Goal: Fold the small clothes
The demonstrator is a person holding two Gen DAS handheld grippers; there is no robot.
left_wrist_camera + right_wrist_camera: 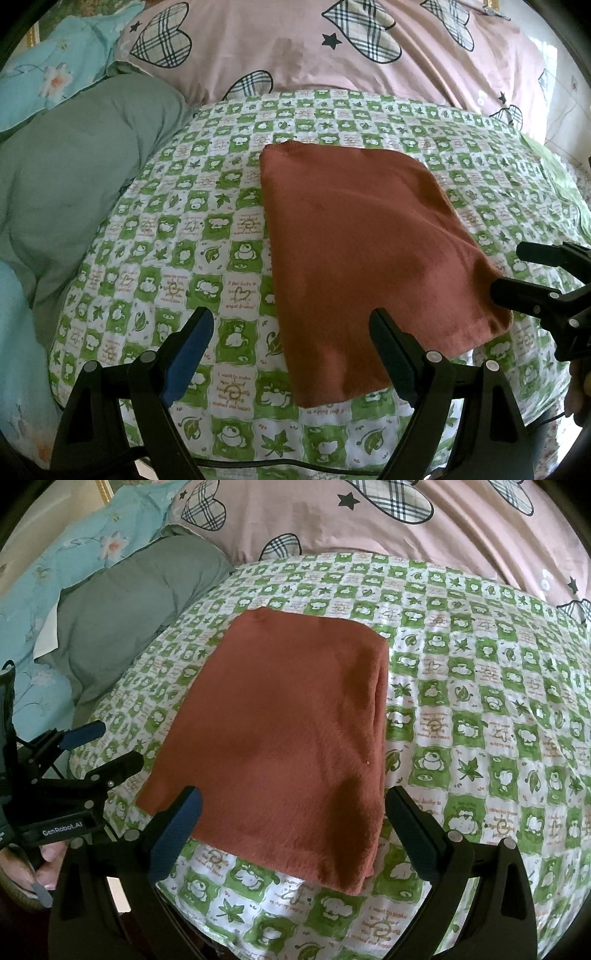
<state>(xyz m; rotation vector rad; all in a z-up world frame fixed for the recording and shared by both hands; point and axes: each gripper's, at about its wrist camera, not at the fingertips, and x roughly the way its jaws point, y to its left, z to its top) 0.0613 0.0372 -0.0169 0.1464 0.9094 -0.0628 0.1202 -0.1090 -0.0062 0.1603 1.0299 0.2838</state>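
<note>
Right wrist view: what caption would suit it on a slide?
Folded rust-red garment lies on the green checked sheet, framed by the open right gripper.

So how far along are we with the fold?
The rust-red garment already lies folded into a flat layered rectangle on the green checked sheet. Nothing is in hand: left gripper and right gripper are open. No other clothes show.

Probably a home bedroom: patterned bedsheet [229, 206], heart-print pillow [295, 48], floral quilt [44, 74].
</note>
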